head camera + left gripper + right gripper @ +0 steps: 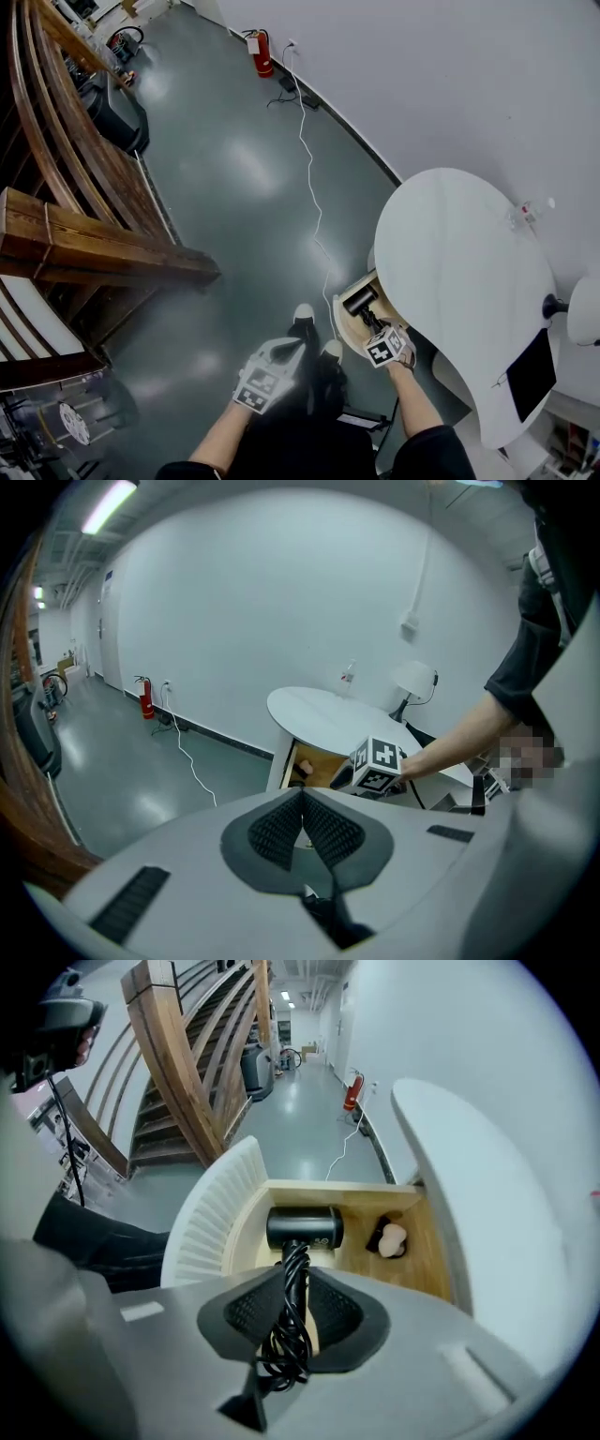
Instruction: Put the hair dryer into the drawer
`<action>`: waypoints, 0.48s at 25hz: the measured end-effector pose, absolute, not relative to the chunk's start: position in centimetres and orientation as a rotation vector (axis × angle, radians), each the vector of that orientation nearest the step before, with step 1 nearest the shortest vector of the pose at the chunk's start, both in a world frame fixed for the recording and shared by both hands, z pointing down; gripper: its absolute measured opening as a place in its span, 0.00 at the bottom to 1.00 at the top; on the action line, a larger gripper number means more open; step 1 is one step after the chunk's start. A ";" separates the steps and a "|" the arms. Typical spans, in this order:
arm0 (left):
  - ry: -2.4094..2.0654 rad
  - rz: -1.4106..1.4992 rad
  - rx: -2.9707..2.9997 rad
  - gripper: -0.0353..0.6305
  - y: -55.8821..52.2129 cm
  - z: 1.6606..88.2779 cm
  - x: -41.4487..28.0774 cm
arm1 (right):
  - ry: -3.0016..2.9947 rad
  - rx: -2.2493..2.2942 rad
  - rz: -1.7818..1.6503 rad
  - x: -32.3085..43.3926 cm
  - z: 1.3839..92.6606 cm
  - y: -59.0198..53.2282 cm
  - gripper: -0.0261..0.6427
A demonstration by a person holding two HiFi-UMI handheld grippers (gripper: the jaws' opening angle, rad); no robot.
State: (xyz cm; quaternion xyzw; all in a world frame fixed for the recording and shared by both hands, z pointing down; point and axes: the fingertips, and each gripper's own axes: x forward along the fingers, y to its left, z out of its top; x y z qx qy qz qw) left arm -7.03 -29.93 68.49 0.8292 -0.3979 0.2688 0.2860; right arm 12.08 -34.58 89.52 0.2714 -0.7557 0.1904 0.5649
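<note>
Two claws are in view, and one is engaged. The right claw (298, 1288) is closed partway on the handle of the hair dryer (305, 1227). Its pads bear on the handle and on the cord wound round it, and a loop of that cord hangs loose deep in the claw. The left claw (302, 803) is closed with its pad tips meeting and nothing in it, held out from the drawer's front and clear of it.

The drawer (417, 1260) is pulled out from under the round white surface (459, 272). The hair dryer's barrel lies crosswise over the drawer's wooden floor, towards its ribbed white front. Whether it rests on that floor or hangs just above cannot be told. A small pale object (391, 1237) sits in the drawer beside the barrel.

Assessment: the step in hand is seating the hair dryer in the drawer.

Recommended:
- Lower until barrel and handle both lie flat on the drawer floor.
- Keep the barrel off the pale object.
- See the loose cord loop fall inside the drawer walls before release.

Risk: the cord may snag a pad on withdrawal. It may also drape over the drawer's edge and foul its closing.
</note>
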 end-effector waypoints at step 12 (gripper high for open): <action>-1.079 0.677 2.316 0.07 -30.1 65.6 -5.0 | -1.979 0.905 0.553 14.8 80.2 -34.6 0.05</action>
